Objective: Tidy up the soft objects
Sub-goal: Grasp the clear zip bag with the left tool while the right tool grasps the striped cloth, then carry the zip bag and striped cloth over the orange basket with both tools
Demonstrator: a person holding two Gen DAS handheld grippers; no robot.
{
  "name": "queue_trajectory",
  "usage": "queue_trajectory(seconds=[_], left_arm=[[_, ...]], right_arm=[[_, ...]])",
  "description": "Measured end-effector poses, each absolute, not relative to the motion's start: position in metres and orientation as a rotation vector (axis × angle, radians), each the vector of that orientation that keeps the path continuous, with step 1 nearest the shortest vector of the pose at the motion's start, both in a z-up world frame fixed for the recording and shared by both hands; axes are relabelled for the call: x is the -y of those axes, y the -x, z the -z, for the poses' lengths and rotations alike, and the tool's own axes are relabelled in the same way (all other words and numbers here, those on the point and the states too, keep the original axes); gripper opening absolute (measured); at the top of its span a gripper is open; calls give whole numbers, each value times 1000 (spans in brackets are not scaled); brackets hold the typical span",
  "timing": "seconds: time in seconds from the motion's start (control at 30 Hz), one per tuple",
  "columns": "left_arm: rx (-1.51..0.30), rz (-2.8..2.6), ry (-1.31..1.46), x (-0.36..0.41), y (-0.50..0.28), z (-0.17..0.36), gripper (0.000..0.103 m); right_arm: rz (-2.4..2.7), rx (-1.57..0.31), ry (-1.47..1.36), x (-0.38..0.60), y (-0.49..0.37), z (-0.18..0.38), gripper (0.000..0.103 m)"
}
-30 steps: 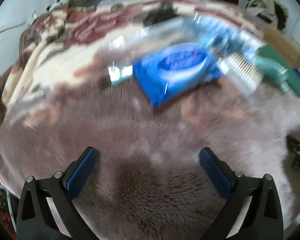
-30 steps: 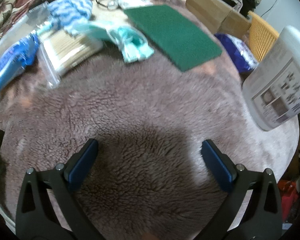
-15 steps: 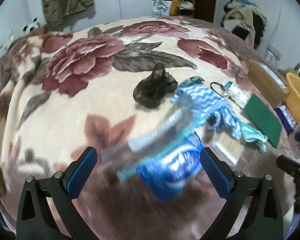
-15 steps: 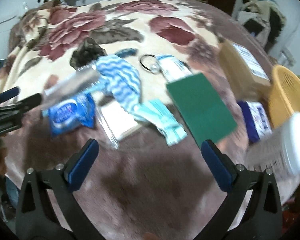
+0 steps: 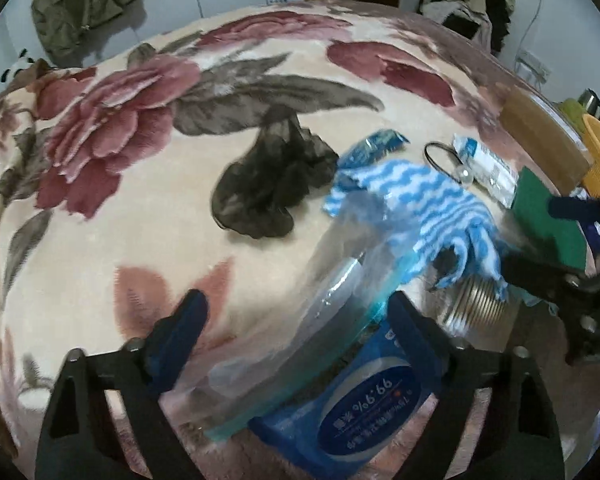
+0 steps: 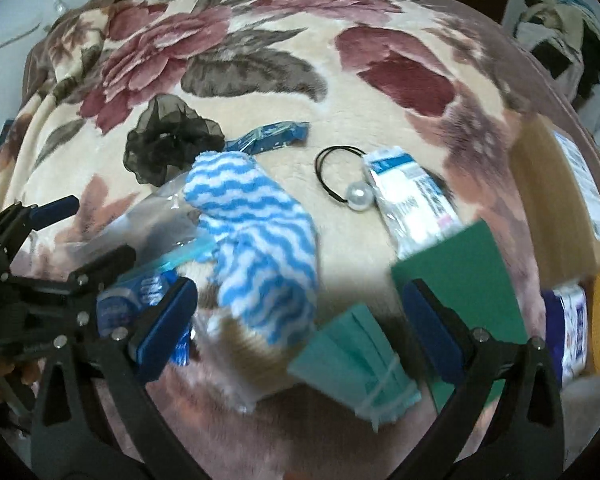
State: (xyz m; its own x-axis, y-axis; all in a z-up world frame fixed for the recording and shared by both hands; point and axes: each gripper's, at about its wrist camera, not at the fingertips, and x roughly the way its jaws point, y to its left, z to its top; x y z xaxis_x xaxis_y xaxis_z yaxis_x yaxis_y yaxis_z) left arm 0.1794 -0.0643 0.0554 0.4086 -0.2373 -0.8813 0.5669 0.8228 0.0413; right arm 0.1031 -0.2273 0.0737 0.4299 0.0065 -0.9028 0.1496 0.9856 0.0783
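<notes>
My left tongs (image 5: 296,334) are closing around a clear bag (image 5: 332,300), pads not yet touching; right tongs (image 6: 300,312) spread above the striped cloth (image 6: 256,240), with a wipes pack (image 5: 364,420) at lower centre.

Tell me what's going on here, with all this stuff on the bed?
A person holds a claw in each hand over a floral blanket strewn with small items. The left claw is closing over a clear zip bag that lies partly across a blue wipes pack, with no grip visible yet. The right claw is open above a blue-and-white striped cloth and a teal face mask, holding nothing. Nothing has been picked up yet.
</notes>
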Motion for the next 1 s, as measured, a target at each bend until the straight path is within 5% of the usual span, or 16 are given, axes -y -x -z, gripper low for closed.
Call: queue_trajectory(seconds=[0.07,0.13,0.23,0.33,0.4,0.5,1.0], left_arm=[[-1051,530,-359,63,-182,-48,80],[-1083,547,-333,59,-187,-40,50],[-1141,586,-258,53,-191,-32,24],[-1153,618,-199,47,-191,-32,7],[-1144,621,-185,44,-189,-35,4],[-1122,626,-164,40,-183,-44,2],[-1054,606,-139,33,-153,-99,1]], right_arm=[[76,-1144,-136,225,-113,-64,102],[71,-1162,-126,224,-121,-55,102],[64,-1173,-122,222,-127,-47,102],[33,-1184,-133,219,-132,-42,80],[10,-1213,-142,216,-134,-37,39],[1,-1210,-168,216,-131,-36,24],[16,-1068,-187,210,-93,-102,22]])
